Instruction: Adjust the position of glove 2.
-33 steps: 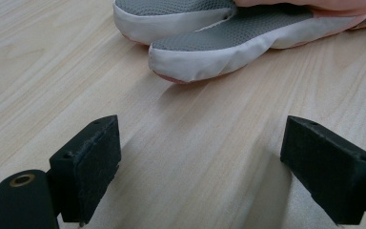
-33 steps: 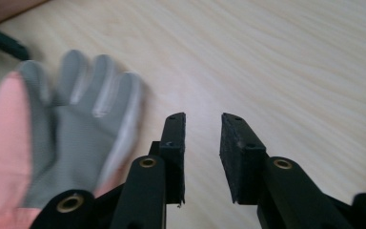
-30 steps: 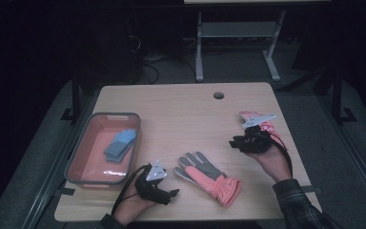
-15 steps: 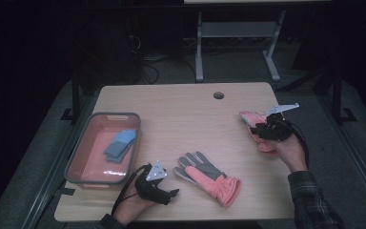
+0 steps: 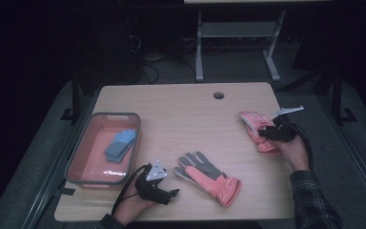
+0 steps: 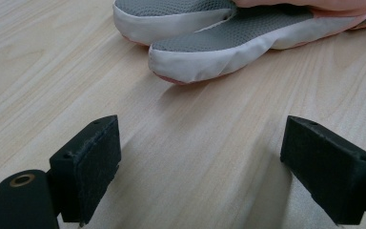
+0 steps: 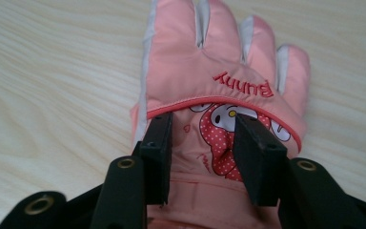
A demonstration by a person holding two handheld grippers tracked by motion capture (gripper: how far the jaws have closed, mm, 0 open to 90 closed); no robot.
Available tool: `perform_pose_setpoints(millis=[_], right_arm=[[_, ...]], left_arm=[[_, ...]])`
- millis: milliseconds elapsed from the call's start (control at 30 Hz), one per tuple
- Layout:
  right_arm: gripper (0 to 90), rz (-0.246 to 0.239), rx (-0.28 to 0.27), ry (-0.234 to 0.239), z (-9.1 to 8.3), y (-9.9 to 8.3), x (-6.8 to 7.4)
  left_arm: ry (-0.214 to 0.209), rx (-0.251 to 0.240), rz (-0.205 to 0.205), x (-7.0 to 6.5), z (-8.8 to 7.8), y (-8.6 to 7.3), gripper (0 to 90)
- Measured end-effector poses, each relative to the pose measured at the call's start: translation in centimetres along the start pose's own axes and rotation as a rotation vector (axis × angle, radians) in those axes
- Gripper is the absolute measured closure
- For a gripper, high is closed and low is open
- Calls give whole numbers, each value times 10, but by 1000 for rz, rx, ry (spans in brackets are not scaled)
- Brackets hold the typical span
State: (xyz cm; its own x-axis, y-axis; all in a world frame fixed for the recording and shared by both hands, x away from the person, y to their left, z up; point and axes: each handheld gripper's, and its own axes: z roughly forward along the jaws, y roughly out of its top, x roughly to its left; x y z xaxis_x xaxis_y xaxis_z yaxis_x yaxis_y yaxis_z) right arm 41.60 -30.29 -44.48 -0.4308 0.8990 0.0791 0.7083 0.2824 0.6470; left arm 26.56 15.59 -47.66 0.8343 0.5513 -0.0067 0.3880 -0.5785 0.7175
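At table's right edge, right gripper (image 7: 202, 160) pinches pink glove (image 7: 219, 81); left gripper (image 6: 209, 167) rests wide open, empty, near grey-palmed glove (image 6: 228, 33).

Table surroundings and a side bin

A light wooden table (image 5: 195, 119) has a round cable hole (image 5: 218, 95) toward 12 o'clock. At 9 o'clock sits a grey-rimmed pink bin (image 5: 116, 116) holding folded blue cloths (image 5: 120, 144). Beyond the table, at 12 o'clock, a pale metal stand (image 5: 199, 52) rises from the dark floor beside loose cables (image 5: 147, 62).
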Motion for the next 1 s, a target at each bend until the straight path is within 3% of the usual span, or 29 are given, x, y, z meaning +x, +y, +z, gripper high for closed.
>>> perform_pose_setpoints(millis=[167, 267, 367, 600, 1000], right_arm=[[680, 1, 19, -15, 9, -2, 0], [805, -19, 21, -28, 9, -3, 1], [867, -29, 13, -21, 7, -3, 1], [893, 3, -23, 41, -3, -2, -4], [894, -20, -45, 87, -24, 6, 5]], left_arm=[[0, 0, 0, 0, 0, 0, 126], [0, 0, 0, 0, 0, 0, 126], [0, 0, 0, 0, 0, 0, 126], [0, 0, 0, 0, 0, 0, 126], [-1, 1, 1, 0, 0, 0, 126]])
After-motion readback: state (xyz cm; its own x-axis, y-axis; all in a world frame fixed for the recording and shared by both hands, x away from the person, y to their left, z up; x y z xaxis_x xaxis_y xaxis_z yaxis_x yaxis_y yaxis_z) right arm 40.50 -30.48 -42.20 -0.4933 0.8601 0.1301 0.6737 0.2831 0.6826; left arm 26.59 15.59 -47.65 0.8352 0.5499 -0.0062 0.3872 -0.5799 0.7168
